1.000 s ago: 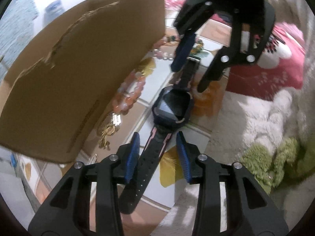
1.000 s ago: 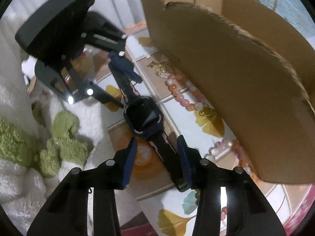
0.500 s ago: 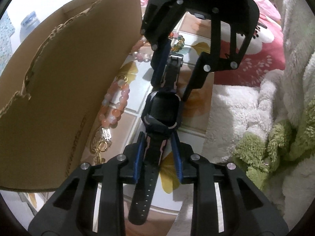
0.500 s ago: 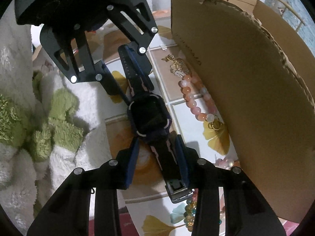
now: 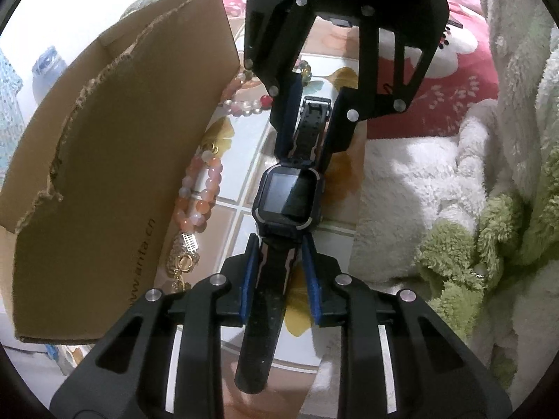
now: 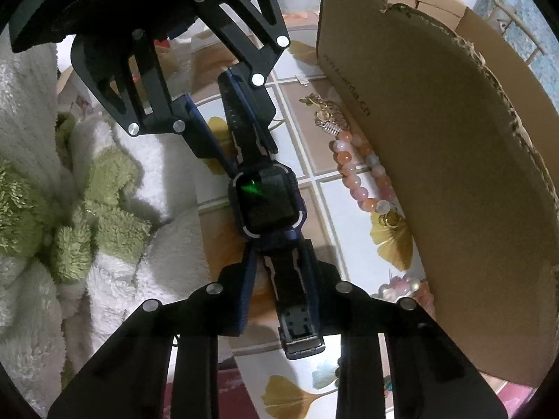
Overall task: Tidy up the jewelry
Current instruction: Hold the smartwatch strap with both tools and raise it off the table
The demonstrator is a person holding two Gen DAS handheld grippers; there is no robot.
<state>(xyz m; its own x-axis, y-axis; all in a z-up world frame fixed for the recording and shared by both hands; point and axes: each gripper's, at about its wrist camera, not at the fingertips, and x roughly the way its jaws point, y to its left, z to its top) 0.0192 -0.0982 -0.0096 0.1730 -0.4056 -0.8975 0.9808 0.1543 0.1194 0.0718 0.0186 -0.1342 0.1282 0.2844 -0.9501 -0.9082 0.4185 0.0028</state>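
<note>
A dark smartwatch (image 5: pixel 287 198) was stretched flat on the tiled worktop (image 5: pixel 241 139), just beside the wall of a torn cardboard box (image 5: pixel 115 160). Its long axis ran straight from one gripper to the other. The left gripper (image 5: pixel 278 255) was closed on the perforated strap end, both fingers (image 5: pixel 248 272) pressed against the strap's edges. The right gripper (image 6: pixel 279 272) was closed in the same way on the buckle end, so each strap half was held by the nearer gripper and the watch face lay between them, face up. A beaded bracelet (image 6: pixel 363 178) and a gold ornament (image 6: pixel 326 118) lay between the watch and the box, apart from the strap. The box was judged to lie to the left of the left gripper and to the right of the right gripper, so a sideways lift of the whole watch over the torn wall seemed called for.
</note>
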